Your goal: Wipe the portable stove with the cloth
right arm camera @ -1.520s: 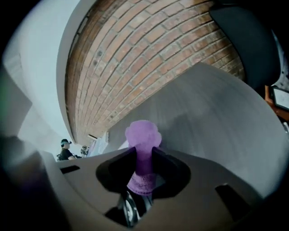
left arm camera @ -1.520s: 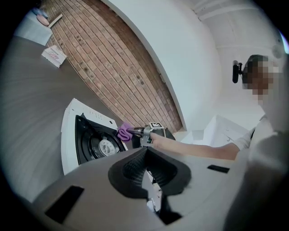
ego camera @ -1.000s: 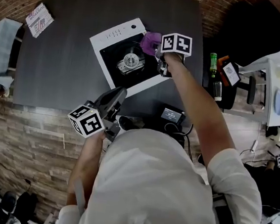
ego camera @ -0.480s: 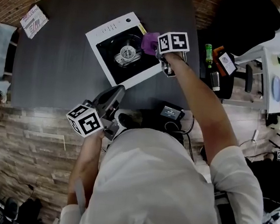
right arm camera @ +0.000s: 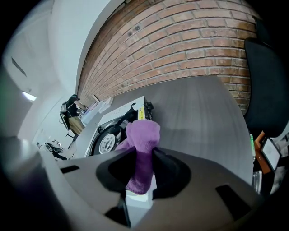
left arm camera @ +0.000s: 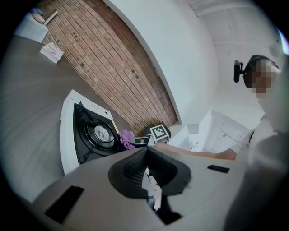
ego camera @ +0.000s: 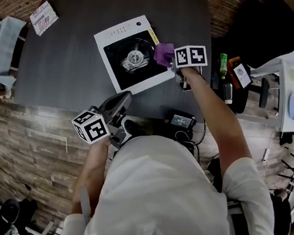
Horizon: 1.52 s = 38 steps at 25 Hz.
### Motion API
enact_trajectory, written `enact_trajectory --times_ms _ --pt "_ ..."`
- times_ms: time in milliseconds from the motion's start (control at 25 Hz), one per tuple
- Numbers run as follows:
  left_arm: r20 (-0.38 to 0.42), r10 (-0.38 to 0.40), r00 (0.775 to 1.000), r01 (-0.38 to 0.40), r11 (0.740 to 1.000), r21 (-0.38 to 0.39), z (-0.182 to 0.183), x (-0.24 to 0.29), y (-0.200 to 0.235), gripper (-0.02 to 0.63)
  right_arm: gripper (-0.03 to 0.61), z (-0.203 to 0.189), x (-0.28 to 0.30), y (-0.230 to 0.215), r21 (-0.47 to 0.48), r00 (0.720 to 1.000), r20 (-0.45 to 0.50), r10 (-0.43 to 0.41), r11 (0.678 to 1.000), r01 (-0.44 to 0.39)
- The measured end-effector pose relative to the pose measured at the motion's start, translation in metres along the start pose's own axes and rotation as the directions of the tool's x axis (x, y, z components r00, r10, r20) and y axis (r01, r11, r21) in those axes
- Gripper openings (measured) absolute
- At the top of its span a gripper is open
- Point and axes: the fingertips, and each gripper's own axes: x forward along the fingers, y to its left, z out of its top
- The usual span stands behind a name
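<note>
**Two tools, one at work on the stove's right edge**

We see the right tool (ego camera: pixel 171 58) clamped on the purple cloth (ego camera: pixel 164 53). In the right gripper view the folded cloth (right arm camera: pixel 142 135) stands up between the closed jaws of that tool (right arm camera: pixel 143 155). The cloth meets the portable stove (ego camera: pixel 111 37) at its right edge, just beside the black burner pan and below a yellow label (ego camera: pixel 153 35). The left tool (ego camera: pixel 123 99) hangs at the counter's near edge, well apart from the stove. Its jaws are together at the tips and have hold of nothing (left arm camera: pixel 146 153).

Only a narrow strip of dark counter (ego camera: pixel 63 69) separates the stove's right edge from the counter's own right edge. Past that edge stand a black chair (ego camera: pixel 266 28) and a green bottle (ego camera: pixel 223 62). A broad stretch of counter lies left of the stove, with a printed card (ego camera: pixel 44 17) near the far left corner. A brick wall (right arm camera: pixel 203 27) runs behind.

Compared with a second ago, the cloth sits farther along that right edge toward the near corner. The yellow label now shows in full. The left tool has kept its place.
</note>
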Motion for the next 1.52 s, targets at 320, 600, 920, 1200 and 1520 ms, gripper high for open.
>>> enact_trajectory --times_ms 320,600,920,1200,1520 --pt "0.008 0.041 0.999 -0.041 0.999 -0.003 -0.014 0.044 -0.016 0.005 0.104 -0.009 -0.016 -0.011 -0.166 0.995 -0.085 0.056 0.984 -0.07" --pt "0.0 0.103 0.995 -0.103 0.994 -0.028 -0.023 0.067 -0.015 0.005 0.103 0.01 -0.034 -0.036 -0.369 0.996 -0.03 0.087 0.925 -0.092" --pt "-0.022 0.14 0.99 -0.14 0.99 -0.007 -0.029 0.093 -0.027 0.005 0.103 0.046 -0.013 -0.056 -0.47 0.998 0.014 0.055 0.882 -0.042" --pt "0.029 0.199 0.979 -0.2 0.98 0.001 -0.022 0.094 -0.03 0.005 0.103 0.084 0.024 -0.047 -0.562 0.999 0.051 0.011 0.827 0.02" --pt "0.077 0.245 0.966 -0.245 0.969 -0.016 -0.023 0.089 -0.029 0.005 0.103 0.096 0.058 -0.023 -0.663 0.999 0.045 0.0 0.748 0.03"
